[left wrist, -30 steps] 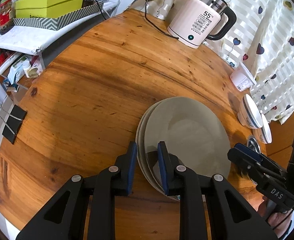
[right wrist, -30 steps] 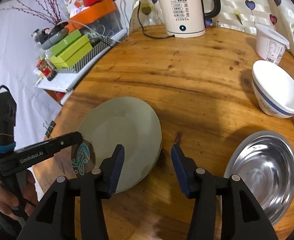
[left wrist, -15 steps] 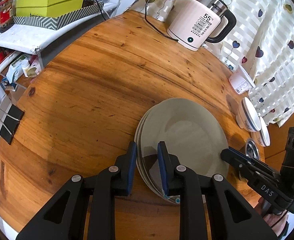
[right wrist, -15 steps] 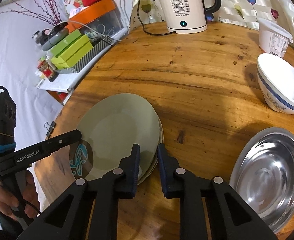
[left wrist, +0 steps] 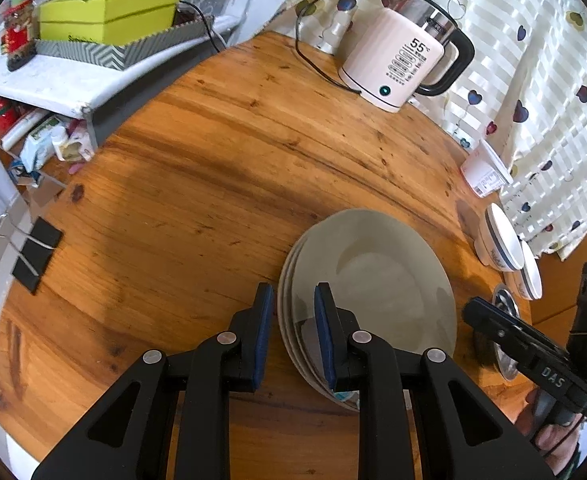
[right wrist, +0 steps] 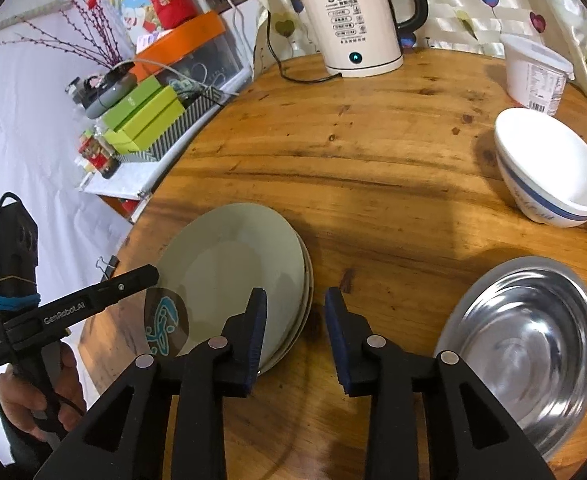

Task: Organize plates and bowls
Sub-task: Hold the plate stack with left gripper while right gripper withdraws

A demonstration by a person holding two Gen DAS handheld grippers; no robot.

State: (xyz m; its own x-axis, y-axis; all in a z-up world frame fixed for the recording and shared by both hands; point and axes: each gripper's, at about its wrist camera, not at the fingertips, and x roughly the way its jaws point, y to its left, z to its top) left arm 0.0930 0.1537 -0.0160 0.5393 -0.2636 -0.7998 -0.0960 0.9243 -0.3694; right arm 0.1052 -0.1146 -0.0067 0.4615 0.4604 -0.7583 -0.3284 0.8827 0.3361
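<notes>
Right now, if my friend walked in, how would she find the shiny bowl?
Start at the round wooden table with the white kettle at its far edge. Come to the near right side, to the right of the stack of pale plates. The shiny bowl is the only metal one there, silver and mirror-like, while the white bowl behind it has a blue stripe.

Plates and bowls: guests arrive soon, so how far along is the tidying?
Done: the plates sit in one stack. In hand: the left tool clamps the stack's rim; the right tool is opening beside it, gripping nothing. Left: two white bowls and the steel bowl sit unstacked.
</notes>
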